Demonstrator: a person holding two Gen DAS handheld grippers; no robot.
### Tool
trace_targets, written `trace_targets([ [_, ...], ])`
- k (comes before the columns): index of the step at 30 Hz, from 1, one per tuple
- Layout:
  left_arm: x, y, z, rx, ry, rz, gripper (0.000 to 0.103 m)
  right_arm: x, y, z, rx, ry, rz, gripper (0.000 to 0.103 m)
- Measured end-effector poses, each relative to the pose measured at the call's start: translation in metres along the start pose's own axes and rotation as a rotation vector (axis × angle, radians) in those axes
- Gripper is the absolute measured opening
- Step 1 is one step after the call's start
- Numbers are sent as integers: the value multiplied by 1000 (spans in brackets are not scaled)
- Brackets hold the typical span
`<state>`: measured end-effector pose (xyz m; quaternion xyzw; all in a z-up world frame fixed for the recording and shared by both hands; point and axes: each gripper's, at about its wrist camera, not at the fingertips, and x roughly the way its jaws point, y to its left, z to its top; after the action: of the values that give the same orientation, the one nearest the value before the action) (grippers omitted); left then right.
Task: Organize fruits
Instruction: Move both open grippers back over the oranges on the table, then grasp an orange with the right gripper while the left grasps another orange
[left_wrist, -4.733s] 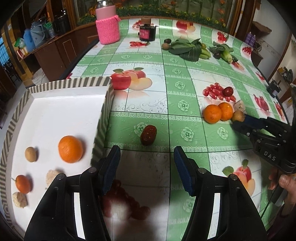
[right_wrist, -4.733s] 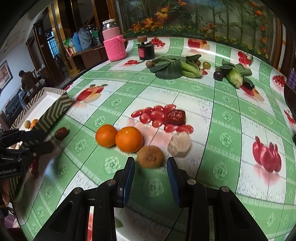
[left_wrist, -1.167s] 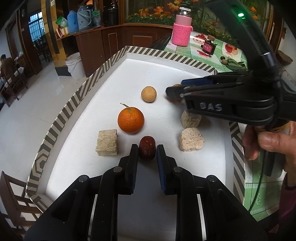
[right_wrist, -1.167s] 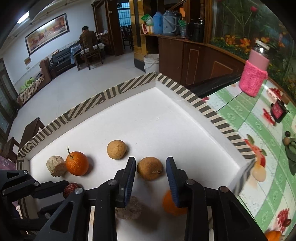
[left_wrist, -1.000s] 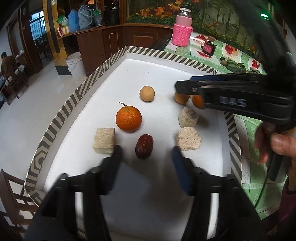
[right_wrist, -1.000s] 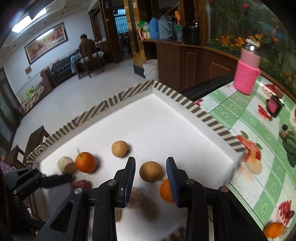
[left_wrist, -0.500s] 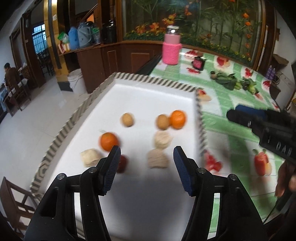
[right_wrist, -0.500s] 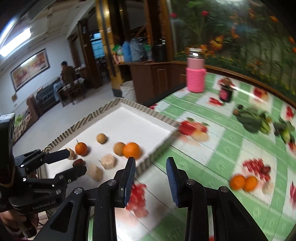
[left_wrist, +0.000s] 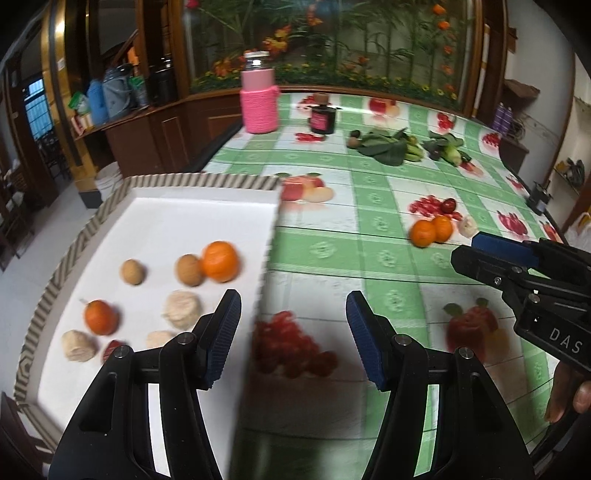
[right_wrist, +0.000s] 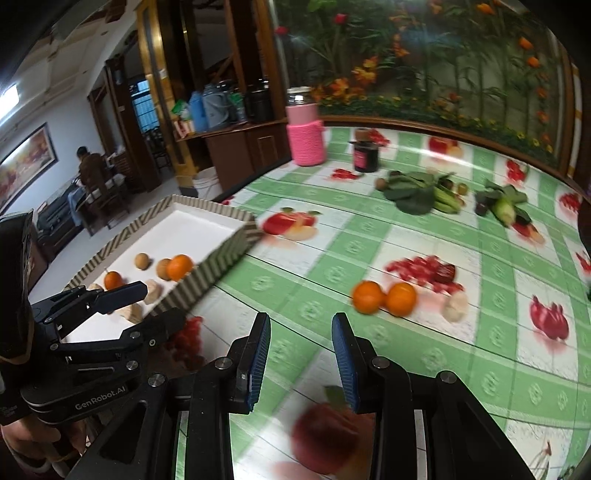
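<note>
Fruit status: two oranges (right_wrist: 384, 297) touching side by side on the green check tablecloth (right_wrist: 332, 273), ahead and slightly right of the right gripper (right_wrist: 301, 354). A pale lump (right_wrist: 455, 305) sits just right of them, a dark red fruit (right_wrist: 445, 272) just beyond. In the left wrist view the same orange pair (left_wrist: 430, 229) is far ahead-right of the left gripper (left_wrist: 293, 336).

White tray (left_wrist: 199, 210) with striped rim lies ahead-left of the left gripper, its near right edge running under the left finger. Inside: a big orange (left_wrist: 220, 261) touching a tan round fruit (left_wrist: 189, 269), another tan one (left_wrist: 132, 271) apart to the left, a small stemmed orange (left_wrist: 99, 316), three pale lumps (left_wrist: 183, 309) and a dark red fruit (left_wrist: 112, 349) nearest the finger, partly hidden.

Left gripper: jaws apart, nothing between, over the printed cloth at the tray edge. Right gripper: jaws apart but narrower, nothing between, also over bare cloth. Each gripper shows in the other's view; frames motion-blurred.

Farther out: pink-sleeved jar (left_wrist: 258, 101), small dark jar (left_wrist: 324, 119), greens (left_wrist: 384, 147) at the far side.
</note>
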<state>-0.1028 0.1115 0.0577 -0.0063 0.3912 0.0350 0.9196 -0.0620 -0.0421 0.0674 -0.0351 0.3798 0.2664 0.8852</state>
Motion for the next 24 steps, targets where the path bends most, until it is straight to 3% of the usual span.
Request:
trace_targets([
  [14, 31, -40, 15, 44, 98, -108, 60, 17, -76, -16, 97, 78, -81, 33],
  [24, 44, -53, 23, 65, 129, -121, 60, 55, -84, 5, -8, 151, -55, 35],
])
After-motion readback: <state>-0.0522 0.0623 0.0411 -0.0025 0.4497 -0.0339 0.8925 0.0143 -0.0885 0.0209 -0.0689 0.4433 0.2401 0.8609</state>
